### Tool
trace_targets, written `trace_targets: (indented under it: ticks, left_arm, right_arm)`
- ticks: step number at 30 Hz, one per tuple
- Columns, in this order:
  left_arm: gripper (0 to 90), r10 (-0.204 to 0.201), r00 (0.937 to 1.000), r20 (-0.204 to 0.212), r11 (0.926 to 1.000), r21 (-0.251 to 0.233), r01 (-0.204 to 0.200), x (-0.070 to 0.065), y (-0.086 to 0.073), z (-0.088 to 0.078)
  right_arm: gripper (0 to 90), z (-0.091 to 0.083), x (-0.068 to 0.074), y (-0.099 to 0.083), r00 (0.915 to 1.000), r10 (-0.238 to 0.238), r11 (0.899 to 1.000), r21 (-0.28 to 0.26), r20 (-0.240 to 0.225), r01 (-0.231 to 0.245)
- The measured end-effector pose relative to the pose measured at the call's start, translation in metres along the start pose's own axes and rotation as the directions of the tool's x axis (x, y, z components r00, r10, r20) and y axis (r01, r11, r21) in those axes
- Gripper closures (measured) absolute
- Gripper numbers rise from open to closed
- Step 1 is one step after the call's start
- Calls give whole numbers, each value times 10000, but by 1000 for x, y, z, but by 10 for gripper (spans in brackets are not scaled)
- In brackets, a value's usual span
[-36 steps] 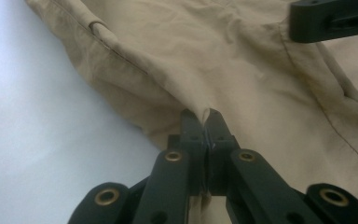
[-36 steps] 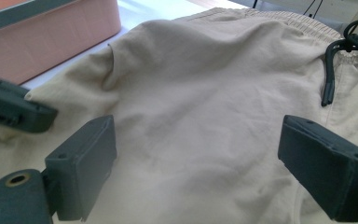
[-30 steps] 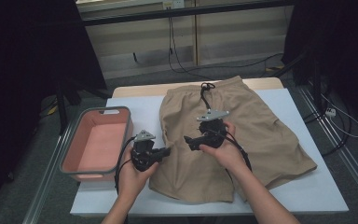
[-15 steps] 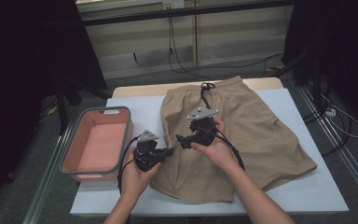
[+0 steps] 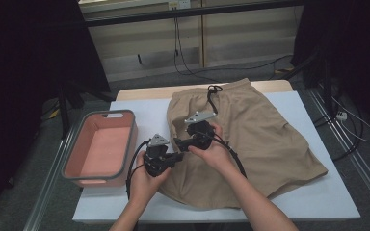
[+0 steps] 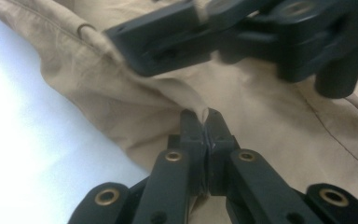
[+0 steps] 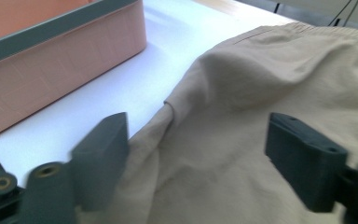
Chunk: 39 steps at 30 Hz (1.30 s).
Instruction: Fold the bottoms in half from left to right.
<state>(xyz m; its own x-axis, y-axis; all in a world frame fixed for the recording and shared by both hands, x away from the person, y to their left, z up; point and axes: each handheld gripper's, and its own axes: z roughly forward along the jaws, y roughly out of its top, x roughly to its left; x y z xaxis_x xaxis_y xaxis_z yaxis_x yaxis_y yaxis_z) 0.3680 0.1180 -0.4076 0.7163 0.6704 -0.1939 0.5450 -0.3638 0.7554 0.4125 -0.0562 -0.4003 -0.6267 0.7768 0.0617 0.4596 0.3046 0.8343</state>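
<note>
On the white table (image 5: 313, 202), with the pink bin (image 5: 101, 144) at nine o'clock, my tan shorts (image 5: 270, 139) lie flat, soft and likely light, so I pinch their edge in my left gripper (image 6: 204, 122) while my right gripper (image 7: 196, 154), jaws just narrowing yet apart, straddles the nearby fold.

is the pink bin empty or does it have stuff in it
Empty. In the high view the bin shows only its bare pink floor; the shorts lie spread on the table beside it, not inside.
</note>
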Motion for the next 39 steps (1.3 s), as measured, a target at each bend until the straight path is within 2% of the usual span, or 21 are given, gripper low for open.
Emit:
trace_targets:
  ticks: [5,8,10,12,13,15,16,21,24,26,29,33,36,39]
  left_arm:
    - [884,47,10000,25,10000,-85,-47,-2,1,1]
    - [883,175,9998,23,9997,-156,-175,-4,2,1]
    - [882,199,9998,41,9996,-201,-198,-6,3,1]
    - [881,190,9998,38,9995,-237,-189,-6,3,2]
    - [876,159,9998,74,9995,-269,-157,-5,3,1]
    - [845,143,9998,125,9995,-299,-139,-3,2,1]
    - [832,112,9998,163,9996,-271,-107,-3,2,1]
    - [736,45,9996,264,9995,-324,-36,-1,2,-1]
    - [659,-57,9993,363,9992,-395,71,2,2,-2]
    - [589,-100,9989,466,9992,-389,118,3,2,-4]
    - [451,-24,9992,402,9983,-576,47,5,3,-6]
    - [301,-108,9991,408,9959,-894,145,11,5,-12]
    - [239,-117,9992,392,9945,-1039,157,14,4,-13]
    - [210,-168,9992,349,9951,-967,201,17,4,-15]
  right_arm:
    - [287,8,2,2,9990,358,9993,58,-269,-357]
    - [391,13,3,2,9993,210,9995,245,-306,-203]
    - [597,17,3,1,9982,43,9994,342,-600,-23]
    - [769,19,3,1,9970,142,9993,350,-765,-116]
    - [835,20,2,2,9947,204,9994,307,-1008,-173]
    - [882,20,1,2,9959,44,9994,359,-909,-11]
    - [888,19,0,3,9961,-38,9993,361,-876,69]
    - [898,9,-8,5,9975,207,9997,111,-681,-200]
    - [899,2,-12,7,9986,145,9999,26,-513,-144]
    - [899,-2,-15,8,9988,195,9998,-42,-442,-197]
    - [899,-8,-20,9,9988,341,9993,-157,-341,-346]
    - [899,-16,-26,9,9996,261,9996,-141,-45,-262]
    - [899,-21,-33,9,9991,397,9990,-208,178,-393]
    - [899,-25,-39,9,9981,548,9982,-269,267,-541]
